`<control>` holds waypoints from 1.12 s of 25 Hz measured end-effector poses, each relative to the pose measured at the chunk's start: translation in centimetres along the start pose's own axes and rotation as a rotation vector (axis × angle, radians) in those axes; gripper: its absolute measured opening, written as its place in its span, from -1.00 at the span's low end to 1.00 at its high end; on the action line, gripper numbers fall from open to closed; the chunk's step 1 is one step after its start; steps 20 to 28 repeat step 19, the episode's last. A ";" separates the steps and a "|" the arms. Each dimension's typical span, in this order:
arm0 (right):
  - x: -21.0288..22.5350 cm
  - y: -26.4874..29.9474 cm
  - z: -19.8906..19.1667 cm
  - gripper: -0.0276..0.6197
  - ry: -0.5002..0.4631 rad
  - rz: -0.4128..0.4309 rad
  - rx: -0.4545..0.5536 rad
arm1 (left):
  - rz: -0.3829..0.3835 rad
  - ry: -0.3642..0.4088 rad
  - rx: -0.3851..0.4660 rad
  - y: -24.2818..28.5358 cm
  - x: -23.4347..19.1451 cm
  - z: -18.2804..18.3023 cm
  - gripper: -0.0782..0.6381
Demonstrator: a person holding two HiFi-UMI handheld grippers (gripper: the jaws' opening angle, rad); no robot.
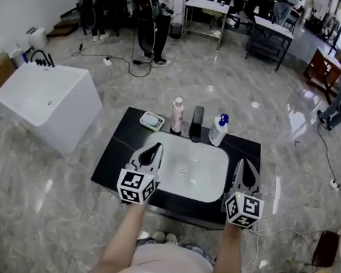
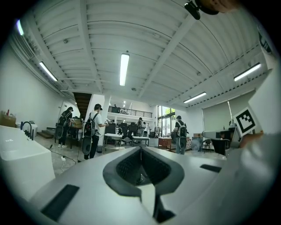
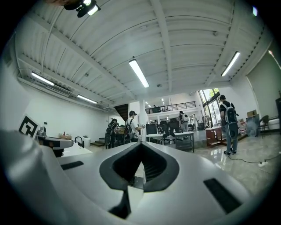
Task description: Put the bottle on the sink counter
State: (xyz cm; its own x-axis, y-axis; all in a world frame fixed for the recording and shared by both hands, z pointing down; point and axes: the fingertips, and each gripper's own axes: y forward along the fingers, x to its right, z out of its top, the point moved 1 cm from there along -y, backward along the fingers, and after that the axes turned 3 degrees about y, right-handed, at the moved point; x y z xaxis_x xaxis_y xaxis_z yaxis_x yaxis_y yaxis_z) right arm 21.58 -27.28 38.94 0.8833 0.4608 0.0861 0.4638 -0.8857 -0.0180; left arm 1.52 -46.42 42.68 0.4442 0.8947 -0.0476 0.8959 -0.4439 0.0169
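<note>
Black counter (image 1: 119,150), white basin (image 1: 201,178) — pink bottle (image 1: 177,118), white bottle (image 1: 217,133) with blue cap (image 1: 224,117); grey marbled floor (image 1: 230,87).

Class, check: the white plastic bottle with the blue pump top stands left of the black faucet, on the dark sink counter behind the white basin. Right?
No: the head view shows the white plastic bottle with the blue pump top right of the black faucet, on the dark sink counter behind the white basin.

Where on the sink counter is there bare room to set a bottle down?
The black counter has a bare left strip, between basin and the counter edge; so is the back-right corner beyond the pump bottle. The back row is crowded: soap dish, pink bottle, faucet.
</note>
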 end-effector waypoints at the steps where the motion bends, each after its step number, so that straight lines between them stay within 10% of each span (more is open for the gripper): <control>1: 0.0 0.0 -0.2 -0.87 0.003 0.001 -0.004 | -0.003 -0.003 0.004 0.0 0.0 0.0 -0.70; 28: 0.8 -0.5 -0.7 -0.87 0.026 -0.002 -0.033 | -0.020 -0.006 0.012 0.3 0.8 0.5 -0.70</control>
